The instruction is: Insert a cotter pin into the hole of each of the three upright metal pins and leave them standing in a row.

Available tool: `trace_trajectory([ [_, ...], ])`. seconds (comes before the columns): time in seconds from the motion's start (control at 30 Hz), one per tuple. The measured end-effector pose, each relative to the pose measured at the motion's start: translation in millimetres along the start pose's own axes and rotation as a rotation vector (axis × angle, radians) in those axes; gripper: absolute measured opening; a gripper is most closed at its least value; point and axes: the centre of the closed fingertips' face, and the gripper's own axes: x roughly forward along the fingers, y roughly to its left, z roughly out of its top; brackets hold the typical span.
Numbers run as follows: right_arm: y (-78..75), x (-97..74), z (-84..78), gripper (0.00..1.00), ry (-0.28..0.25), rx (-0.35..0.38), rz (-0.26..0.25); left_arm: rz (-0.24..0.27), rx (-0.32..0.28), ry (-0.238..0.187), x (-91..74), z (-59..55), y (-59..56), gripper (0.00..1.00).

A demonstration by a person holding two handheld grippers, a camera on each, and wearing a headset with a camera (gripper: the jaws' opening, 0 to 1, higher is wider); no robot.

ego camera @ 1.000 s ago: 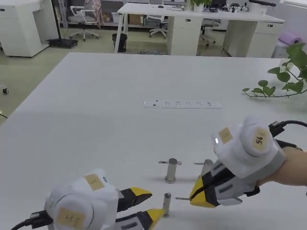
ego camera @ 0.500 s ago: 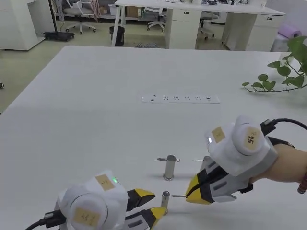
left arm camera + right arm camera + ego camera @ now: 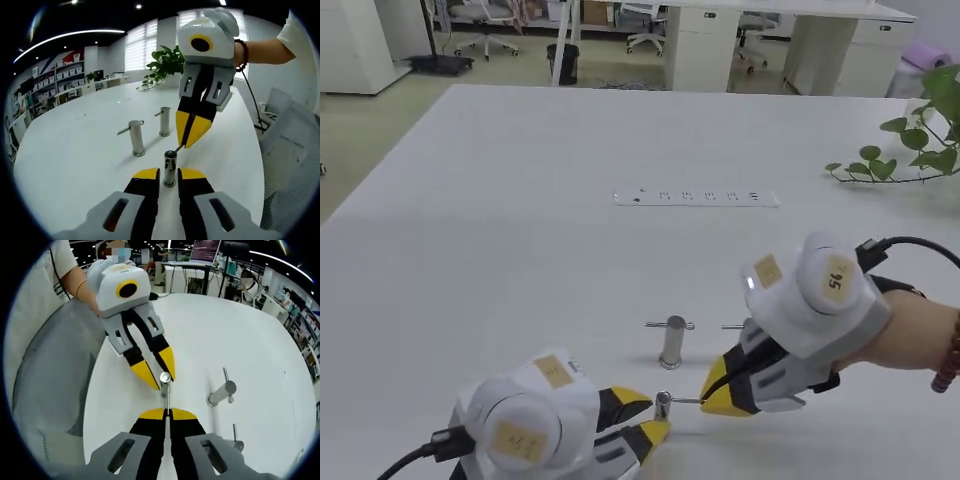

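Observation:
Three upright metal pins stand on the white table. The middle pin [image 3: 672, 343] and the far pin [image 3: 164, 121] each carry a cotter pin through the top. The near pin [image 3: 663, 405] [image 3: 170, 167] stands between the yellow-tipped jaws of my left gripper [image 3: 642, 415] [image 3: 170, 175], which are shut on its lower part. My right gripper [image 3: 712, 392] [image 3: 167, 414] is shut on a thin cotter pin [image 3: 166, 397]. The cotter pin's tip touches the top of the near pin [image 3: 164, 377]. The far pin is partly hidden by the right gripper in the head view.
A white power strip [image 3: 697, 198] lies flat mid-table. A leafy plant [image 3: 910, 140] reaches in from the right edge. A cable [image 3: 910, 245] trails from the right gripper. Desks and chairs stand beyond the table's far edge.
The right gripper has carried the cotter pin left until its tip meets the near pin's top. The left gripper has moved up around that pin. The head camera tilted down slightly.

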Motion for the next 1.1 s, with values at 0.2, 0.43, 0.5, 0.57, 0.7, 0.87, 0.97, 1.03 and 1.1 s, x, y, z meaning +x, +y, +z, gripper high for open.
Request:
trace_trajectory([
  [0.2, -0.6, -1.5, 0.8, 0.03, 0.003, -0.008, 0.000, -0.001, 0.006, 0.002, 3.2, 1.1, -0.3, 0.09],
  [0.43, 0.0, -1.6, 0.9, 0.03, 0.011, -0.021, 0.002, -0.008, 0.005, 0.002, 4.1, 1.1, -0.4, 0.08],
  [0.5, 0.0, -1.7, 1.1, 0.03, 0.011, -0.024, 0.004, -0.011, 0.007, 0.002, 4.3, 1.0, -0.1, 0.08],
  [0.57, -0.5, -2.1, 2.0, 0.03, 0.010, -0.026, 0.003, -0.015, 0.013, 0.007, 4.6, 0.2, -0.1, 0.08],
  [0.7, -1.6, -2.9, 3.9, 0.03, 0.009, -0.036, 0.001, -0.017, 0.020, 0.012, 5.0, -1.5, -0.2, 0.07],
  [0.87, -1.6, -1.9, 3.3, 0.03, 0.018, -0.050, 0.006, -0.025, 0.026, 0.012, 4.9, -2.2, -0.5, 0.07],
  [0.97, -1.3, -1.6, 4.6, 0.03, 0.021, -0.069, 0.011, -0.027, 0.025, 0.012, 4.8, -2.6, -0.2, 0.07],
  [1.03, -0.9, -0.9, 7.6, 0.03, 0.014, -0.075, 0.016, -0.030, 0.029, 0.011, 5.5, -2.7, -0.5, 0.07],
  [1.1, -1.0, -0.1, 9.8, 0.03, 0.012, -0.081, 0.016, -0.033, 0.035, 0.010, 5.6, -2.6, -1.4, 0.07],
])
